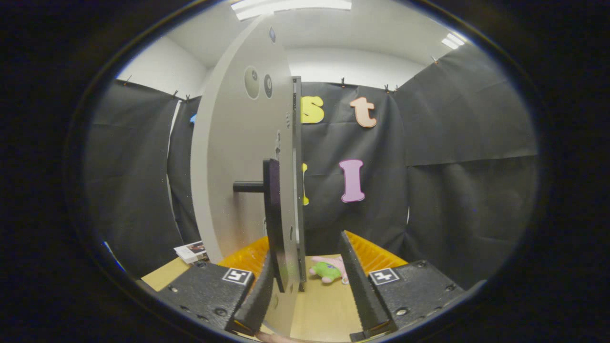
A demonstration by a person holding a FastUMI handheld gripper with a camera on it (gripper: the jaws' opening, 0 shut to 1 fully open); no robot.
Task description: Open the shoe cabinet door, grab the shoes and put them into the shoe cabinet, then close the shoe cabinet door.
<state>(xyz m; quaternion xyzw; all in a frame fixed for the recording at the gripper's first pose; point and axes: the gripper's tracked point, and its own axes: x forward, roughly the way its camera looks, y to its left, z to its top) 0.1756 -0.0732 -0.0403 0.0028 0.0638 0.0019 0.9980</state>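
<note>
1. Landmark: the cabinet door (233,157), pale grey, seen almost edge-on, swung out toward the camera, standing upright.
2. Left of the door, low down: a small booklet (191,251) lying flat on the wooden table (324,309), near the door's bottom corner.
3. On the door's face: a dark handle (272,214), a short peg sticking out to the left plus a vertical bar running down along the door's edge.
4. Gripper (310,290): fingers spread wide, gripping nothing. The left finger (259,295) sits against the lower end of the handle and the door's edge; whether it actually touches, cannot tell. The right finger (357,286) stands well apart from the door, in free air.
5. Between the fingers, just right of the door's edge: the door's lower edge comes down into the gap.
6. Right of the door, beyond the fingers: a small plush toy (330,271), green and pink, lying on the table.
7. Behind the fingers, both sides of the door's base: an orange ribbed mat (376,255).
8. Shoes: not seen.
</note>
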